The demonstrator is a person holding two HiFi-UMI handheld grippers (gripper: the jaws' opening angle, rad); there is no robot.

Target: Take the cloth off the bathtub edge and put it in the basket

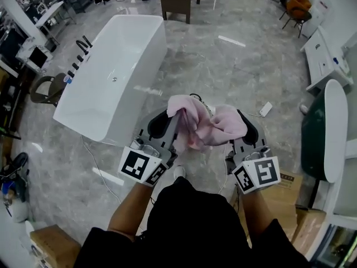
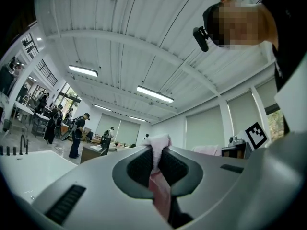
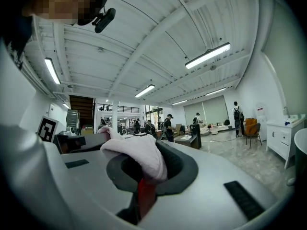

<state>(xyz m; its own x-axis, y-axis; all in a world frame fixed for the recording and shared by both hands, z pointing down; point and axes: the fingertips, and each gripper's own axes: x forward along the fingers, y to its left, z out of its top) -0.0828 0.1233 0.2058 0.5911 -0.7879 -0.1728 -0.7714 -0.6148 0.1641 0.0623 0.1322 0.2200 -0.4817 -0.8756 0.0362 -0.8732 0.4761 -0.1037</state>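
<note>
Grey marble floor (image 1: 240, 66), white bathtub (image 1: 111, 77) in the upper left of the head view. Pink cloth (image 1: 203, 124) at frame centre, clear of the tub, bunched between both grippers. Left gripper (image 1: 179, 121) jaws clenched on its left end, right gripper (image 1: 239, 121) jaws clenched on its right end.

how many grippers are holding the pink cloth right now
2. The left gripper is shut on the left end of the pink cloth, the right gripper on its right end; it hangs bunched between them, clear of the bathtub.
</note>
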